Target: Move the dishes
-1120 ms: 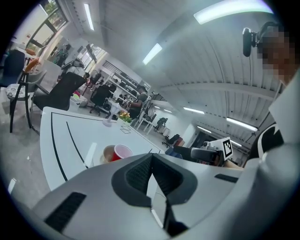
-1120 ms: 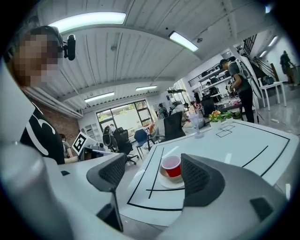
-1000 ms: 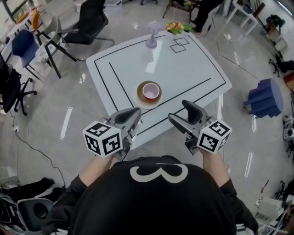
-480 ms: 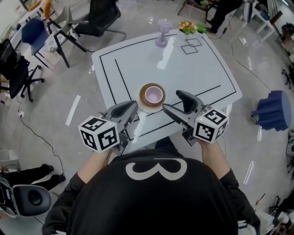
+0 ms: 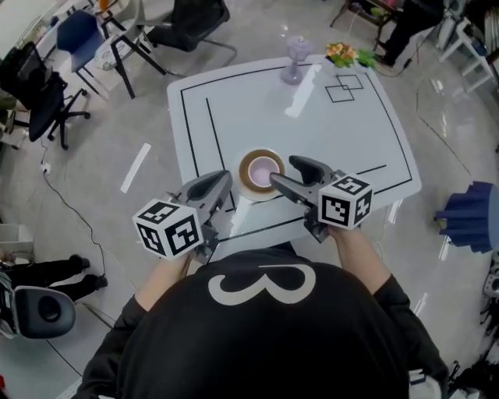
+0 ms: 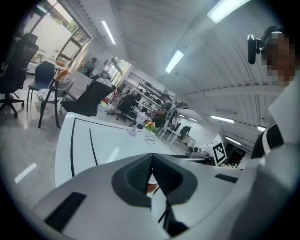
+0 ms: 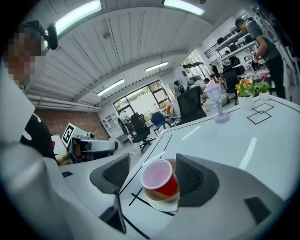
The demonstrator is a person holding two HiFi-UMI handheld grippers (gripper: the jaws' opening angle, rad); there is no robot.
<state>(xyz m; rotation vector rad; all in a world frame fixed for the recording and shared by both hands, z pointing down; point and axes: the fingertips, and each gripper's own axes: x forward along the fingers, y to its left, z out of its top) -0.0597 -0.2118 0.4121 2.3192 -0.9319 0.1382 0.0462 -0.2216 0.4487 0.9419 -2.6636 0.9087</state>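
A red cup point(image 5: 263, 166) with a pale pink inside stands on a brown saucer point(image 5: 247, 173) near the front of the white table point(image 5: 343, 132). My right gripper point(image 5: 285, 171) is open at the cup's right side. In the right gripper view the cup point(image 7: 160, 180) sits between the two spread jaws of the right gripper point(image 7: 152, 165), on the saucer point(image 7: 157, 196) and a white sheet. My left gripper point(image 5: 224, 180) is shut and empty, just left of the saucer above the table's front edge. The left gripper view shows the left gripper point(image 6: 151, 158) with its jaws pressed together.
A pale purple goblet point(image 5: 294, 61) and a small bunch of flowers point(image 5: 341, 53) stand at the table's far edge. Black tape lines and two taped squares point(image 5: 347, 88) mark the tabletop. Office chairs point(image 5: 191, 23) stand on the floor beyond the table and at the left.
Both grippers have come forward over the table's front edge. The right gripper has moved up to the cup, which now lies between its open jaws. The left gripper stays shut.
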